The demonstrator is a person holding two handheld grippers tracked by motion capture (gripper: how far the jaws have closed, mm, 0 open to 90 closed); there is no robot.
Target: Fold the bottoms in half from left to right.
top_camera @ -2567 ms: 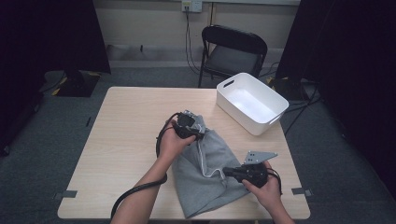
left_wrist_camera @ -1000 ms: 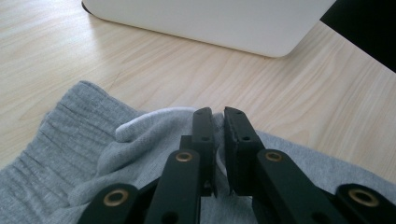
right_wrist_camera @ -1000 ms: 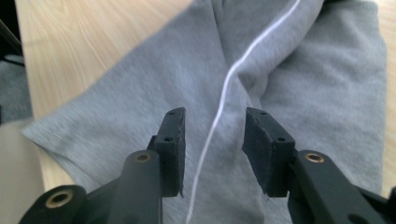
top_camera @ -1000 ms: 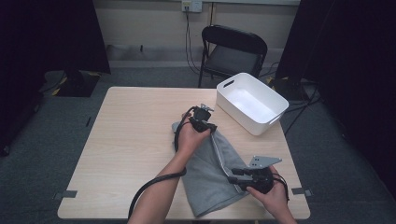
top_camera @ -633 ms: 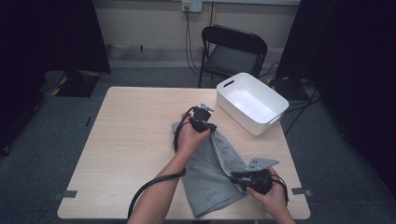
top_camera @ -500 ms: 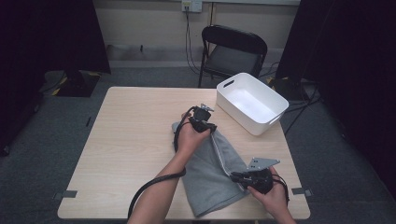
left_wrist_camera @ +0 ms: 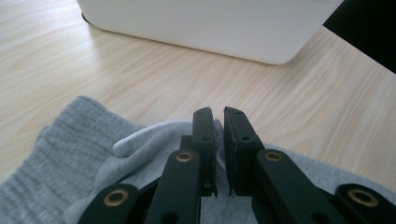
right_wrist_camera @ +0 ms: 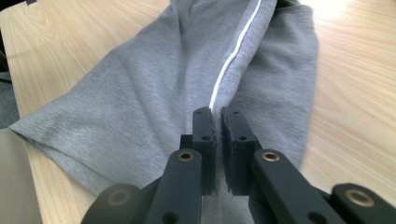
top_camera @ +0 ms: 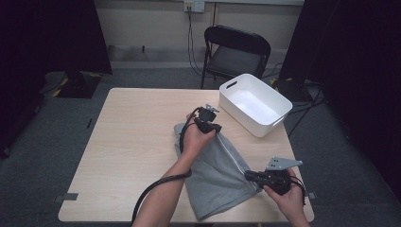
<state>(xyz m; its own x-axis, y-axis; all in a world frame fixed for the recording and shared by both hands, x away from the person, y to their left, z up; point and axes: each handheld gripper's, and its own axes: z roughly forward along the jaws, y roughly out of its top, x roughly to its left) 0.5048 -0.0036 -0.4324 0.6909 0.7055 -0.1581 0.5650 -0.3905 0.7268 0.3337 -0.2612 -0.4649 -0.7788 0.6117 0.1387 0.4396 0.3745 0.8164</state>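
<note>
Pinching the top edge of the grey garment (top_camera: 215, 172), left gripper (top_camera: 213, 127) clamped | garment spread on table (top_camera: 127, 137), near white bin (top_camera: 255, 105) | right gripper (top_camera: 250, 176) just closed on white-striped hem

The high view is dimly lit, with the room's edges lost in near-black. The counter (top_camera: 127, 142) is lit evenly from above, and only soft shadows are cast. In both gripper views brighter light is seen, glare washes the far wood, and the near jaws are slightly blurred.
</note>
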